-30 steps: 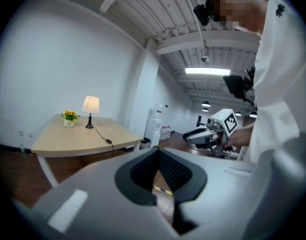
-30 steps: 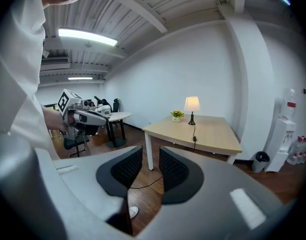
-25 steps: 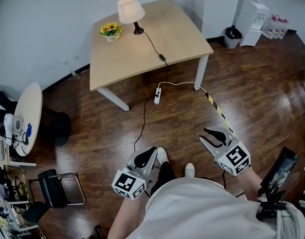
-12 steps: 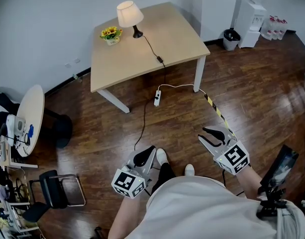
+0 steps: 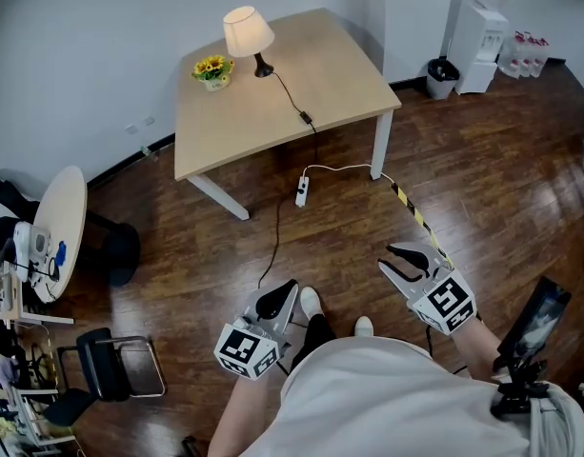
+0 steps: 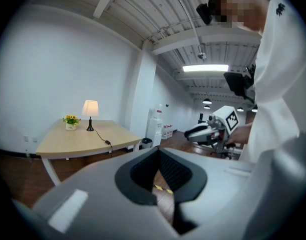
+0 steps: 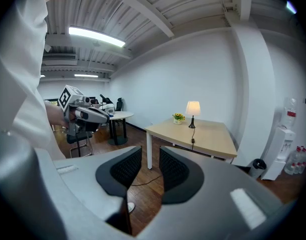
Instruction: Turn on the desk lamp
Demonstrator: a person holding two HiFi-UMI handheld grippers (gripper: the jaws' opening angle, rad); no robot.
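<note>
The desk lamp [image 5: 248, 34] with a cream shade stands at the far corner of the wooden table [image 5: 339, 74], its shade glowing pale. Its black cord runs across the top past an inline switch [image 5: 306, 117] and drops to a white power strip [image 5: 300, 190] on the floor. Both grippers hang near the person's feet, far from the table. My left gripper [image 5: 272, 303] is shut and empty, its tips touching [image 6: 159, 154]. My right gripper [image 5: 401, 261] is open with nothing between its pads [image 7: 150, 156]. The lamp [image 6: 90, 109] [image 7: 192, 109] shows small in both gripper views.
A pot of yellow flowers [image 5: 213, 67] sits beside the lamp. A water dispenser [image 5: 482, 27] and a black bin [image 5: 445, 68] stand right of the table. A round side table [image 5: 53, 222] and chair [image 5: 106, 369] are at left. Yellow-black tape [image 5: 415, 212] crosses the dark wood floor.
The head view has shifted slightly, with the table sitting a little lower in the picture. Both grippers keep the same pose near the feet.
</note>
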